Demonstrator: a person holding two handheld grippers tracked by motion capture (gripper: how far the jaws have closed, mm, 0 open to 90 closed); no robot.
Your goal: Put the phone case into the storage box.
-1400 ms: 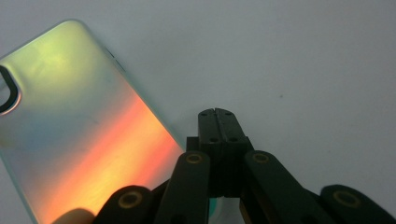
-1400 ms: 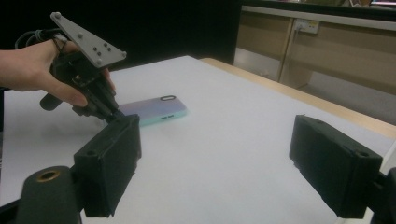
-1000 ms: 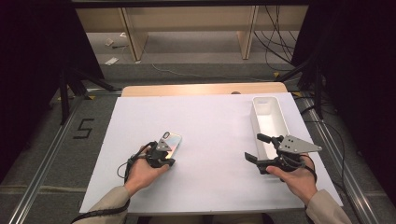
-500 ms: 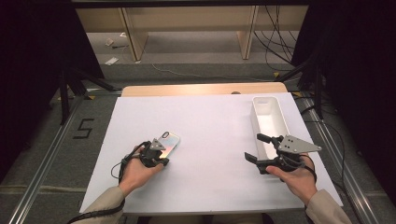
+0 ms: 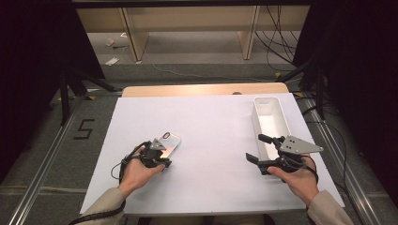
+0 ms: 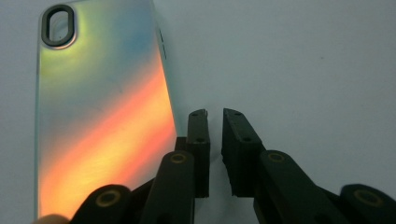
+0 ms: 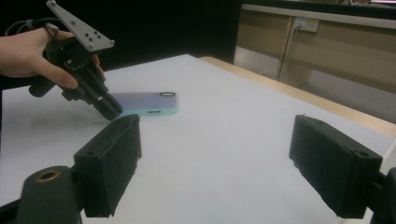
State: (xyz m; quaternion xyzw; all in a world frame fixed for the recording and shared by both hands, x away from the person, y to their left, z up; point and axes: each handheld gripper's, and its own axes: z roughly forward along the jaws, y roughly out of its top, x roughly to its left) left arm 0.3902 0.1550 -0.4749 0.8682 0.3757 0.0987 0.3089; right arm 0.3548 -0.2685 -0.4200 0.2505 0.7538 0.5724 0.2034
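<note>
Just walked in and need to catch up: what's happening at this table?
A person holds a gripper in each hand over a white table. The left gripper sits beside an iridescent phone lying flat; its jaws have just been opening slightly, nothing between them. The right gripper hangs open by a white tray.

We see a white table [image 5: 211, 126] mid-frame. On it lie a phone [image 5: 167, 143] at lower left and a white tray [image 5: 269, 123] at right.
</note>
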